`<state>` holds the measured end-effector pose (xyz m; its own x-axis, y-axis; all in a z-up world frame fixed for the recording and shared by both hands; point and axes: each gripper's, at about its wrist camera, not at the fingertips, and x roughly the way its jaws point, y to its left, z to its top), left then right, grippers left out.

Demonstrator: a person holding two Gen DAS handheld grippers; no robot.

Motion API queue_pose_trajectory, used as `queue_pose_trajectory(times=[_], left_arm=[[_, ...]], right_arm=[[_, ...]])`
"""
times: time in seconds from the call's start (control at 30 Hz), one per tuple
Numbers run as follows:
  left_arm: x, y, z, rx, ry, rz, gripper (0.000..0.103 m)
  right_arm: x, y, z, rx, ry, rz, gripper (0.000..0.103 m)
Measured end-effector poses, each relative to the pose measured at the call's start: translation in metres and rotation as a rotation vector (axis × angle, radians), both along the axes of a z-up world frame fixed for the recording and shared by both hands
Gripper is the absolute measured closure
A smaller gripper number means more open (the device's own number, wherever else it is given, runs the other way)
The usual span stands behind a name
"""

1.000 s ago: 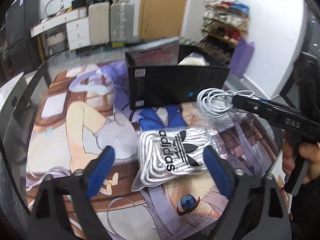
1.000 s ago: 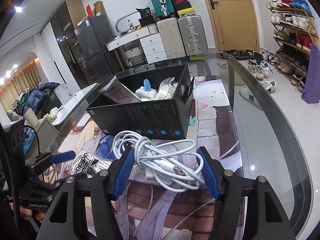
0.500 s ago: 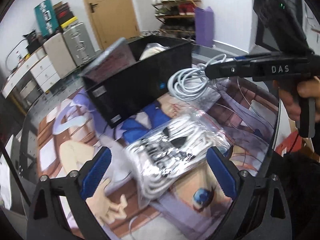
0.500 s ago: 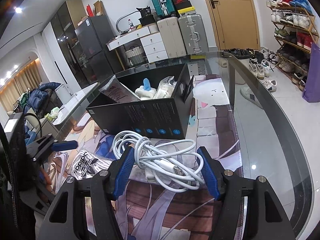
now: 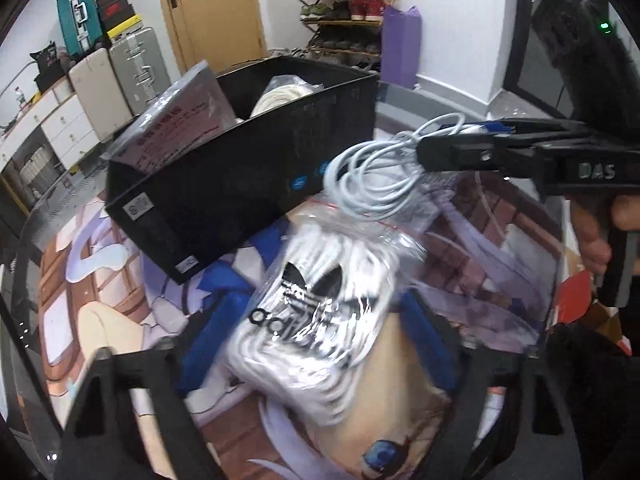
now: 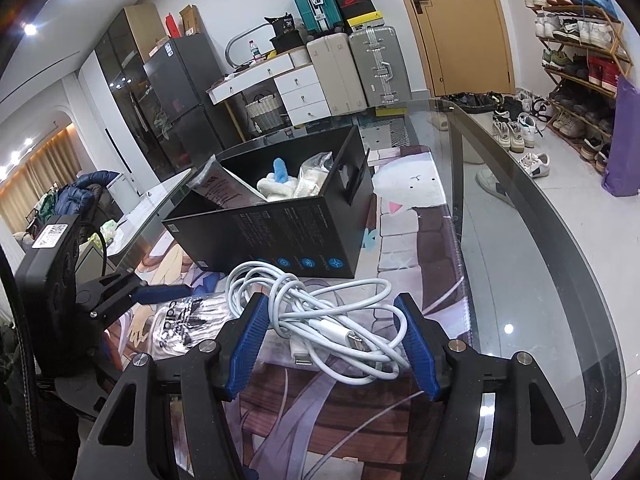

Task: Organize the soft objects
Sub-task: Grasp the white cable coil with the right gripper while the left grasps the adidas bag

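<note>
Two pick-ups are in hand at once, both just in front of the open black cardboard box [image 6: 280, 232] that stands on the glass worktop [image 6: 520, 280] over a printed cartoon mat [image 6: 416, 216]. The left gripper [image 5: 320, 340] is closing its blue-padded fingers [image 5: 208, 340] around the clear plastic bag of white laces with a black trefoil logo [image 5: 320, 312], which lies on the mat against the near side of the box; the bag sits between the pads and looks crumpled by them, so I judge them to be already pressing on it. The right gripper [image 6: 332, 340] has its fingers part-way closed on the tangled coil of white charging cable [image 6: 320, 312], which rests just in front of the box's near wall; the pads appear to touch the coil on both sides. The next move calls for lifting each soft bundle clear of the mat and over the box's near rim, then letting go inside, beside the white and blue soft items [image 6: 280, 184] and the clear packets [image 6: 312, 176] already there. Loose cable loops may snag on the rim, so the lift should be high. The left wrist view is blurred, so the bag's far edge and the exact pad contact are hard to make out, and the box floor is hidden.
</note>
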<state>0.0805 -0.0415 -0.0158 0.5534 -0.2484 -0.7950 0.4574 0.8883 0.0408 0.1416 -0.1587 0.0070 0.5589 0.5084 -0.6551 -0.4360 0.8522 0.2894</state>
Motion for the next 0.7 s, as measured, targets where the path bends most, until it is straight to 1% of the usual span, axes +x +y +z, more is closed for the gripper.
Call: queue_pose_trajectory(times=[0.07,0.13,0.2,0.3,0.43,0.53,0.7], left_arm=[[-0.004,-0.004,0.001,-0.005,-0.003,-0.022,0.051],[-0.010,-0.006,0.003,0.010,-0.020,-0.032,0.054],[-0.012,-0.003,0.004,-0.010,-0.017,-0.016,0.058],[-0.016,0.005,0.008,-0.056,-0.022,0.036,0.060],[-0.023,0.019,0.018,-0.133,-0.044,0.086,0.060],[-0.026,0.030,0.029,-0.166,-0.065,0.111,0.060],[-0.030,0.040,0.040,-0.200,-0.091,0.149,0.060]], right_arm=[[0.001,0.000,0.000,-0.001,0.000,0.001,0.038],[0.000,0.001,0.001,0.001,-0.003,0.003,0.038],[-0.001,0.002,0.003,0.003,-0.009,0.005,0.038],[-0.002,0.001,0.006,0.006,-0.020,0.007,0.038],[-0.007,0.001,0.014,0.018,-0.050,0.005,0.038],[-0.011,-0.001,0.023,0.023,-0.078,0.002,0.038],[-0.016,-0.005,0.035,0.031,-0.115,-0.007,0.038]])
